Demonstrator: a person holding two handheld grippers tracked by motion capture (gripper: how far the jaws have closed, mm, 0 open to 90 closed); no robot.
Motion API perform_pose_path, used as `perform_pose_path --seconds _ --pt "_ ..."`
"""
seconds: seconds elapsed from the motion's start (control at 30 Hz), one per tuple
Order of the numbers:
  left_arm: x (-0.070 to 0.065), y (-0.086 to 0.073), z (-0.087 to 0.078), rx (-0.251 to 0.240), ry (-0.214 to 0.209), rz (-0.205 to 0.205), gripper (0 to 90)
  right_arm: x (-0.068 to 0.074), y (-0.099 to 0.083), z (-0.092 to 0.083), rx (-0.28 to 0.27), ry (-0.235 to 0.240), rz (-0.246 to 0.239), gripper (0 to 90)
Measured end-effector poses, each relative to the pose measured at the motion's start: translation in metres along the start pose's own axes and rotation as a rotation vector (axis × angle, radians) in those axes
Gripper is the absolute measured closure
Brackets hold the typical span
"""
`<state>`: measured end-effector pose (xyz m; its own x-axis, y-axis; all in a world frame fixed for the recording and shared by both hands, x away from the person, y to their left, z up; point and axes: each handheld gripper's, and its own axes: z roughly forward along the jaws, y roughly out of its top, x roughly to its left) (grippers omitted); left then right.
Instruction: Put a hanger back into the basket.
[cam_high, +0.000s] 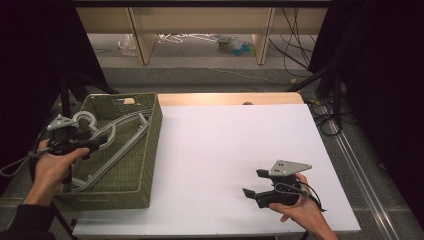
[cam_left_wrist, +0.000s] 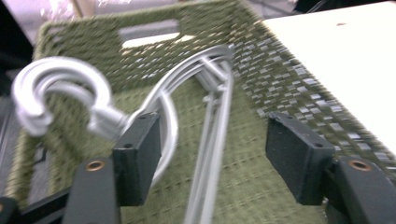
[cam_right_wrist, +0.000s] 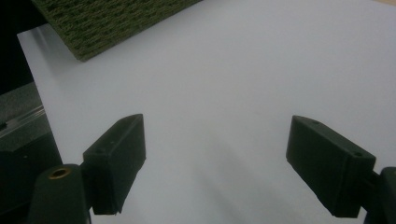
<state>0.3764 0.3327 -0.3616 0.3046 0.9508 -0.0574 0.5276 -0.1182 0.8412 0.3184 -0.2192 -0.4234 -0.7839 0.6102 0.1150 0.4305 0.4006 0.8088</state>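
Meanwhile, both the left claw (cam_left_wrist: 212, 158) and right claw (cam_right_wrist: 233, 163) gape empty above grey hangers (cam_left_wrist: 210, 116).

Hangers (cam_high: 117, 142) lie in the basket (cam_high: 150, 150) at the table's (cam_high: 240, 150) left edge

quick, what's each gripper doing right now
left gripper: open over the green basket, grey hangers between its jaws, not gripped.
right gripper: open, holding nothing, above the white table.
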Motion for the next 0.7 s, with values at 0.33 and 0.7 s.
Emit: perform_pose_path --seconds 0.33,0.7 --pt "-0.046 -0.005 -0.008 -0.08 -0.095 0.062 26.7 0.0 0.0 0.001 -0.003 0.0 0.002 20.3" --pt "-0.099 -0.017 -0.013 -0.099 -0.202 0.139 19.9 -0.005 -0.003 0.001 -0.045 -0.013 0.014 18.9"
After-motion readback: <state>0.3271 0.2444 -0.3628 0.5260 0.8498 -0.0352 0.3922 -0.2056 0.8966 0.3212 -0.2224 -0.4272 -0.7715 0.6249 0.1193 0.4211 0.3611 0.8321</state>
